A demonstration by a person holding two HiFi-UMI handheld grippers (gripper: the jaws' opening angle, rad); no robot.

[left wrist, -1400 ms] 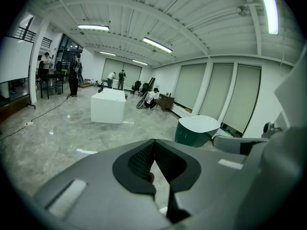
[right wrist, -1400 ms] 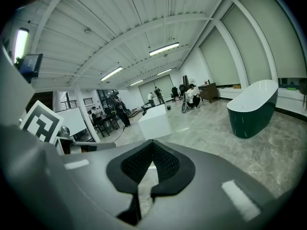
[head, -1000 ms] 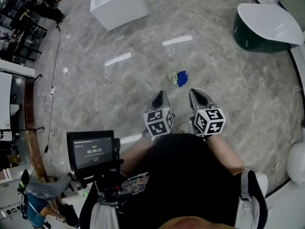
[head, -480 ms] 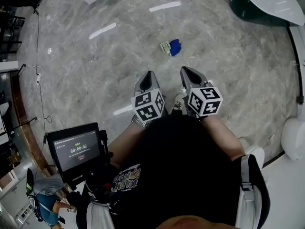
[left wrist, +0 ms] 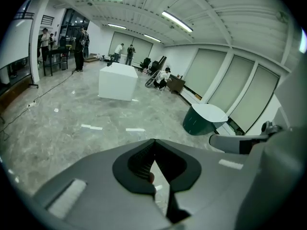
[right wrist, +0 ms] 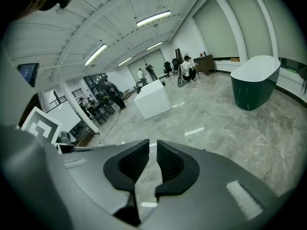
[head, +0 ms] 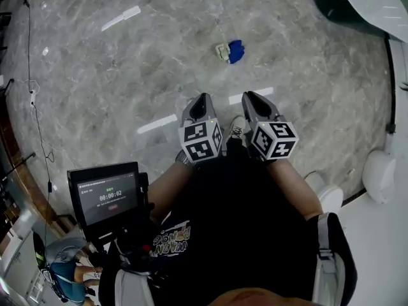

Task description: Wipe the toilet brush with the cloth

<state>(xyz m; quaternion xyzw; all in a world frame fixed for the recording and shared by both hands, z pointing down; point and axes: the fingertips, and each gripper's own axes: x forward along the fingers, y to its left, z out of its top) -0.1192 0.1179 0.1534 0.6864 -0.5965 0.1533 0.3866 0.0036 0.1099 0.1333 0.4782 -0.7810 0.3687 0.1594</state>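
Starting at 8 o'clock in the head view, a timer screen [head: 107, 196] sits at the person's waist. The left tongs [head: 202, 98] are held just left of centre and point toward 12 o'clock over the grey stone floor [head: 95, 88]. The left gripper view shows them clenched, tips meeting, with nothing grasped. In the same view a white block [left wrist: 117, 82] stands on the floor at 11 o'clock.

The blue cloth [head: 236, 51] lies on the floor at 12 o'clock from both tongs, well apart from them. A pale object [head: 221, 50] touches its 9 o'clock edge. This may be the toilet brush, but it is too small to confirm.

The right tongs [head: 252, 95] are held beside the left pair, parallel to them. The right gripper view shows a narrow gap between the pads; the jaws have just been opening and nothing stands between them. A dark green tub [head: 326, 2] with a white top occupies 1 o'clock in the head view.
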